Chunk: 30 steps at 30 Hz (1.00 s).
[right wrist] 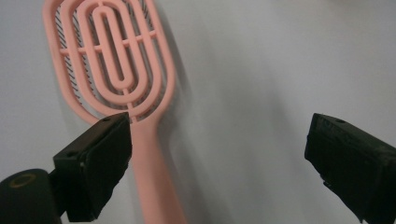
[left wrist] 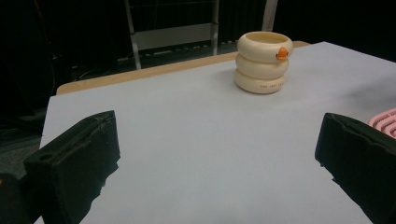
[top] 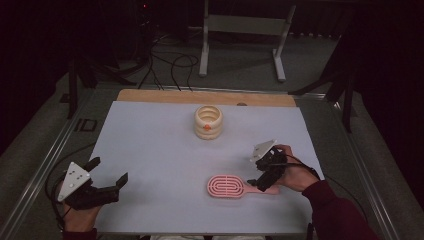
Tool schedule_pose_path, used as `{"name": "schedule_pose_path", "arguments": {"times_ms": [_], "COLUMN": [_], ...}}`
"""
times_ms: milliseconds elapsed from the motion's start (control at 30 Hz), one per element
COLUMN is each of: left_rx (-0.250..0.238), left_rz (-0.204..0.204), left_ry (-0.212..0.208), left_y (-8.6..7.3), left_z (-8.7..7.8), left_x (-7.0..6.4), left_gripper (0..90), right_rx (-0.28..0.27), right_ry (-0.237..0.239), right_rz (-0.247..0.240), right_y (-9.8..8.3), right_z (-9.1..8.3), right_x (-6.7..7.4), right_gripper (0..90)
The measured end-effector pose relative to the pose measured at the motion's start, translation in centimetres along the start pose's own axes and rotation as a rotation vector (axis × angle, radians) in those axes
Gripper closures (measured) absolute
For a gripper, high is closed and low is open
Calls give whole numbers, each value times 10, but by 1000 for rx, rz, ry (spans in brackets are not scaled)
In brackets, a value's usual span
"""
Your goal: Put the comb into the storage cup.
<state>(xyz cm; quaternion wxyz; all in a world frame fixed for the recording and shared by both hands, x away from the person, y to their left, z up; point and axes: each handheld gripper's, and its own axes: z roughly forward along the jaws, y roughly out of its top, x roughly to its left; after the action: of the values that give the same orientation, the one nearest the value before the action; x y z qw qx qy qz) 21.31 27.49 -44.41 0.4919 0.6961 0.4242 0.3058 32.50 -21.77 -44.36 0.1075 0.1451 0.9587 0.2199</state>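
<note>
A pink vented hairbrush (top: 227, 186) lies flat near the front right of the white sheet, handle toward the right. In the right gripper view its head (right wrist: 109, 60) is at the upper left and the handle runs down beside the left jaw. My right gripper (top: 261, 181) hovers over the handle, open (right wrist: 219, 158), with the handle between its wide-apart jaws and untouched. A cream ringed cup (top: 208, 121) with an orange spot stands upright at the back centre. My left gripper (top: 109, 171) rests open at the front left, holding nothing, and faces the cup (left wrist: 264, 63).
The white sheet (top: 160, 150) covers a wooden table whose bare edge (top: 150, 95) shows at the back. Metal rails run along both sides. A white stand (top: 240, 25) and cables (top: 170, 65) are on the floor beyond. The brush's edge (left wrist: 385, 122) shows in the left gripper view.
</note>
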Motion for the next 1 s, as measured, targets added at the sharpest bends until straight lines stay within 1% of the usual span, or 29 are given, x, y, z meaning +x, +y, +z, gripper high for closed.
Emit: {"name": "schedule_pose_path", "arguments": {"times_ms": [200,233,300,333,433,700,733,800,933,967,1000], "left_rx": [-2,-2,-2,-3,-2,-5,-5,-5,-6,-6,-6], "left_rz": [-1,-1,-1,-2,-1,-1,-1,-2,-3,-2,-3], "left_ry": [-1,-2,-1,-2,-2,-4,-4,-5,-6,-5,-6], "left_y": [0,0,0,0,0,0,0,0,0,0,0], "left_z": [0,0,0,0,0,0,0,0,0,0,0], "left_x": [-1,-1,-1,-1,-1,-1,-1,-1,-1,-1,-1], "left_gripper": [4,4,4,4,4,4,4,4,4,4,4], "right_rx": [9,14,18,29,49,72,82,95,118,122,131], "right_ry": [8,17,15,10,17,32,31,30,51,58,61], "right_rz": [-7,-13,-18,-24,-33,-53,-47,-54,-46,-49,-63], "right_y": [1,0,0,-1,-1,-3,-3,-3,-2,-2,-2], "right_z": [2,4,6,8,12,20,20,22,24,25,26], "right_x": [2,2,2,3,3,8,9,9,12,13,13], "right_gripper": [75,76,76,75,76,76,76,76,77,78,79]}}
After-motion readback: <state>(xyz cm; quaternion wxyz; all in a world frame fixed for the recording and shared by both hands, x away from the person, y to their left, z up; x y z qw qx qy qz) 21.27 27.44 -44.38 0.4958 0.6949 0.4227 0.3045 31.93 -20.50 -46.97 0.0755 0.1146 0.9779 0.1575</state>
